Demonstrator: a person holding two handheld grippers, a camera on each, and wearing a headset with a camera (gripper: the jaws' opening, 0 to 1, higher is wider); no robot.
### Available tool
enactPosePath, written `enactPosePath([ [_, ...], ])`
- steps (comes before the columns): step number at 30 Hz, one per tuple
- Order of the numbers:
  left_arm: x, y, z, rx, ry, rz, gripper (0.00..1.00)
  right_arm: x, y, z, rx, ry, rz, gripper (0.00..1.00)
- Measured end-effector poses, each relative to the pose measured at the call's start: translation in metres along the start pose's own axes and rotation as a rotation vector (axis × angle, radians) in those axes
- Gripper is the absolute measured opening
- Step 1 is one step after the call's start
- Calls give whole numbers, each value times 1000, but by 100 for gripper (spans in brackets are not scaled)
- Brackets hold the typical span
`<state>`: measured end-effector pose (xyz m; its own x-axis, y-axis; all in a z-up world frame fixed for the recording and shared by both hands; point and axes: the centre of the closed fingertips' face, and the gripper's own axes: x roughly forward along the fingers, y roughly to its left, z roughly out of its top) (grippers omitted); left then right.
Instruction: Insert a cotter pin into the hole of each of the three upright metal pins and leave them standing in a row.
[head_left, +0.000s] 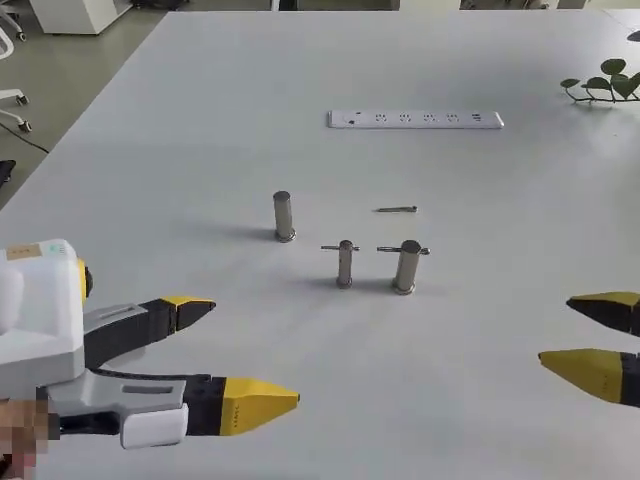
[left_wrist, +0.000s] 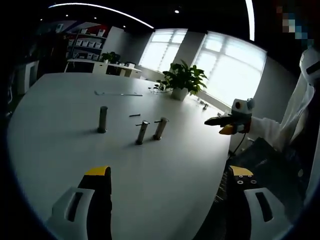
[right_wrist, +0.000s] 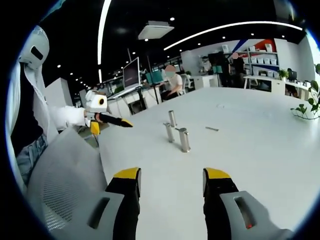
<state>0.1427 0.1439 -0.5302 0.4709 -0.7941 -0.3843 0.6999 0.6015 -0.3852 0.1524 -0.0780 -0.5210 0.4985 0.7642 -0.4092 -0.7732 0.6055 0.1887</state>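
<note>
**Two pins fitted, one bare; last cotter pin loose on the desk**

Nearest in the head view is the left hand-held gripper (head_left: 252, 350), over the near-left desk (head_left: 120, 180), jaws parted with nothing between them. The right hand-held gripper (head_left: 556, 330) is at the near right, likewise spread and empty.

At mid-desk, the middle pin (head_left: 345, 263) and right-hand pin (head_left: 406, 265) stand upright side by side. Each carries a fitted cotter pin (head_left: 340, 247) across its top. The bare pin (head_left: 284, 216) stands upright to their left and a little farther back (so the three do not form a straight row).

Beyond the fitted pair, the loose cotter pin (head_left: 396, 210) lies flat. Its long axis runs left-right across the head view, roughly parallel to the power strip (head_left: 415, 120) at the far side. It lies forward and left of the right hand-held gripper and forward and right of the left one. It is well apart from both, and neither is clearly nearer. The bare pin is on the left hand-held gripper's side.

Judgement: two of three done. A reach from the right would skirt the fitted pair, with the jaws closing across the pin's thin width.
</note>
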Motion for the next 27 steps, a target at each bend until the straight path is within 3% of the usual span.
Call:
enactPosePath([
  [11, 13, 34, 35, 60, -30, 49, 99, -4, 3, -6, 28, -8, -16, 63],
  [16, 22, 47, 47, 27, -37, 36, 97, -5, 5, -10, 39, 4, -19, 72],
  [18, 27, 58, 57, 13, -59, 59, 98, -6, 6, -12, 47, 11, -21, 74],
  [20, 33, 64, 65, 64, -61, 71, 98, -7, 6, -14, 54, 12, -28, 78],
  [27, 56, 77, 84, 102, -69, 92, 99, -9, 12, -19, 81, 12, -18, 85],
])
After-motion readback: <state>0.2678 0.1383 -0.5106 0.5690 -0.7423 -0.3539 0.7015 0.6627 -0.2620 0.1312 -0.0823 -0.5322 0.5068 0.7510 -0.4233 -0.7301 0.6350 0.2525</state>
